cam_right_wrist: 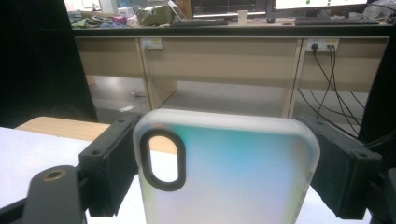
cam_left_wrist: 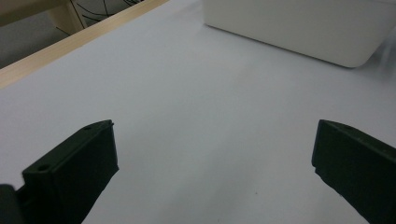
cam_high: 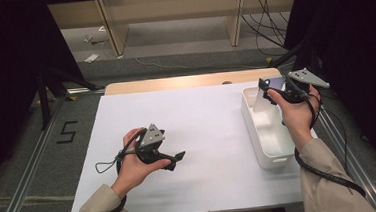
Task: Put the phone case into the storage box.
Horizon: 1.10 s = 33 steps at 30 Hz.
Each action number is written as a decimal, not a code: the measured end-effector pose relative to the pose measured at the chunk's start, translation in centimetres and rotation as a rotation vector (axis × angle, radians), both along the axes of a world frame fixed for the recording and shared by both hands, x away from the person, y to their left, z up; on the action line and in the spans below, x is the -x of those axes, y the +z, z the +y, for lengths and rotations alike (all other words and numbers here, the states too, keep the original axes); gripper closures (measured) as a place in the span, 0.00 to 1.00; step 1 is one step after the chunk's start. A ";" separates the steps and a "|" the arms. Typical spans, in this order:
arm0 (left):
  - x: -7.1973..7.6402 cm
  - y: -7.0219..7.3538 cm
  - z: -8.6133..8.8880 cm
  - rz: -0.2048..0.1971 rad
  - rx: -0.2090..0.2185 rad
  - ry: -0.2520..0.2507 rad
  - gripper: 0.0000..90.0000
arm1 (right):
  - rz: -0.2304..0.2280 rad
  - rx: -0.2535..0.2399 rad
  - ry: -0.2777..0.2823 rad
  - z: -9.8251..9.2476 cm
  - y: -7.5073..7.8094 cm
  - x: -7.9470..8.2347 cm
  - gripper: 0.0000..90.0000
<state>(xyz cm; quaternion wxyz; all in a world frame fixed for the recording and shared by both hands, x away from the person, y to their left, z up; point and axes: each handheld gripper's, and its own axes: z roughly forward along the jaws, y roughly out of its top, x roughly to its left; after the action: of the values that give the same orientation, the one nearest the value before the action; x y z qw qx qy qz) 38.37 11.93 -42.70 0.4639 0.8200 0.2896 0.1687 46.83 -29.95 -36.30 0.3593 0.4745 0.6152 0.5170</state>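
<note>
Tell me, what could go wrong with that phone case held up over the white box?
The right gripper pinches the phone case only by its side edges, so the smooth case might slip or twist out. It hangs above the white bin, near the far wall; let go carelessly, it could catch the rim and land outside. The left gripper rests open, too far off to catch it.

In the right gripper view, the phone case (cam_right_wrist: 229, 172) is running off the bottom edge, so its lower end is staying unseen, and it is covering the inner faces of the 2 jaws beside it. In the left gripper view, the white bin (cam_left_wrist: 299, 28) is being cut by the top and right edges, and its right corner is smearing into blur. In the high view, the right hand (cam_high: 297, 113) is hiding part of the bin's far wall, and the surface (cam_high: 186, 116) is running under both forearms.
</note>
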 end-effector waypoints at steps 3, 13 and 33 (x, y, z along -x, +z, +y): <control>0.0 0.0 0.0 0.001 -0.001 -0.001 0.00 | 0.003 0.000 0.000 0.0 0.0 -0.1 0.21; 0.0 0.0 0.0 0.001 -0.001 -0.001 0.00 | 0.005 0.002 -0.002 0.0 0.0 -0.3 0.21; 0.0 0.0 0.0 -0.001 0.001 0.002 0.00 | 0.013 0.015 -0.001 0.1 -0.3 -0.8 0.21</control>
<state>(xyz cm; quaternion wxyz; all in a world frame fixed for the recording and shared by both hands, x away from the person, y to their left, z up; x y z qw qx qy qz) 38.39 11.95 -42.68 0.4641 0.8196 0.2902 0.1692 47.60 -29.87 -36.58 0.3593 0.4755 0.6209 0.5092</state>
